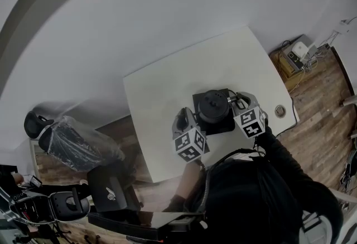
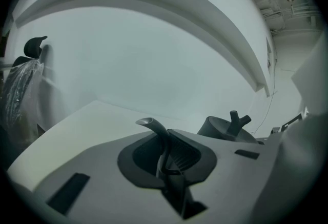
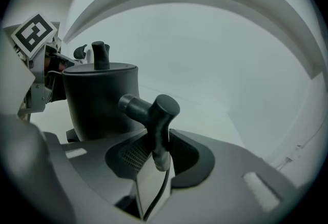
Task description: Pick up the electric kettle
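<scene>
A black electric kettle point(image 1: 213, 106) stands on its dark square base point(image 1: 222, 127) near the front edge of the white table point(image 1: 167, 84). My left gripper point(image 1: 193, 118) is at its left side, and in the left gripper view the jaws point(image 2: 166, 159) are shut on the thin curved spout point(image 2: 152, 126), with the lid and its knob point(image 2: 233, 124) behind. My right gripper point(image 1: 235, 103) is at the kettle's right side. In the right gripper view it point(image 3: 154, 148) is shut on the black handle point(image 3: 154, 113) that sticks out of the kettle body point(image 3: 100, 100).
A round cable port point(image 1: 280, 110) sits in the table's right corner. A plastic-wrapped chair point(image 1: 72, 141) and a black case point(image 1: 111, 190) stand on the floor at the left. A box with cables point(image 1: 298, 53) lies on the wooden floor at the right. A white wall is behind the table.
</scene>
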A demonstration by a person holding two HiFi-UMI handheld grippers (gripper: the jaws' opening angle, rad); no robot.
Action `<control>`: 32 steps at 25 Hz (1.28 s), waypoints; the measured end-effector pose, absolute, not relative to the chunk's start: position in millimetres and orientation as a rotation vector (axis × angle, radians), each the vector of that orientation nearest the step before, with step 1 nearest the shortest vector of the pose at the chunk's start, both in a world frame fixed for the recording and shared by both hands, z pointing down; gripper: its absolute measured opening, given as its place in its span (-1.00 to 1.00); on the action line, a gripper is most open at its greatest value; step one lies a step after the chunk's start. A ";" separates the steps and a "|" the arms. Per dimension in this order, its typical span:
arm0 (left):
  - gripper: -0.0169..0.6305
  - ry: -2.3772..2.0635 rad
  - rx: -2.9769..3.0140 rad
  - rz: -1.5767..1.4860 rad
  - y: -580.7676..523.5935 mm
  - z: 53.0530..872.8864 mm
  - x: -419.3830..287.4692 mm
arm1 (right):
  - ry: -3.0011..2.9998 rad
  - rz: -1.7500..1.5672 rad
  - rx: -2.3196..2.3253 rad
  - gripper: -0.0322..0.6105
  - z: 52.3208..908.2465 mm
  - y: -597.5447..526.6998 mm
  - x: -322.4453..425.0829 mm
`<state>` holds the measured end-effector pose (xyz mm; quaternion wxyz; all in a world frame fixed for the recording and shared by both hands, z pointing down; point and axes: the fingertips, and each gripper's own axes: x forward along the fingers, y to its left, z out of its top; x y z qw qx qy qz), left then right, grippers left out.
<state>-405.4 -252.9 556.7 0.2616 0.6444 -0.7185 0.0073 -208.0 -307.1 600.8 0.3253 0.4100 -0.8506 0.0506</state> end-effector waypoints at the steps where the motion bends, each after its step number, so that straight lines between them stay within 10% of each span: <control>1: -0.85 -1.936 1.749 0.020 -253.1 556.5 -405.2 | -2.230 0.135 1.074 -0.58 600.9 -307.1 -207.7; 32: -0.86 -1.879 1.908 -0.055 -262.5 496.1 -403.2 | -2.283 0.070 1.144 -0.59 542.5 -310.9 -207.6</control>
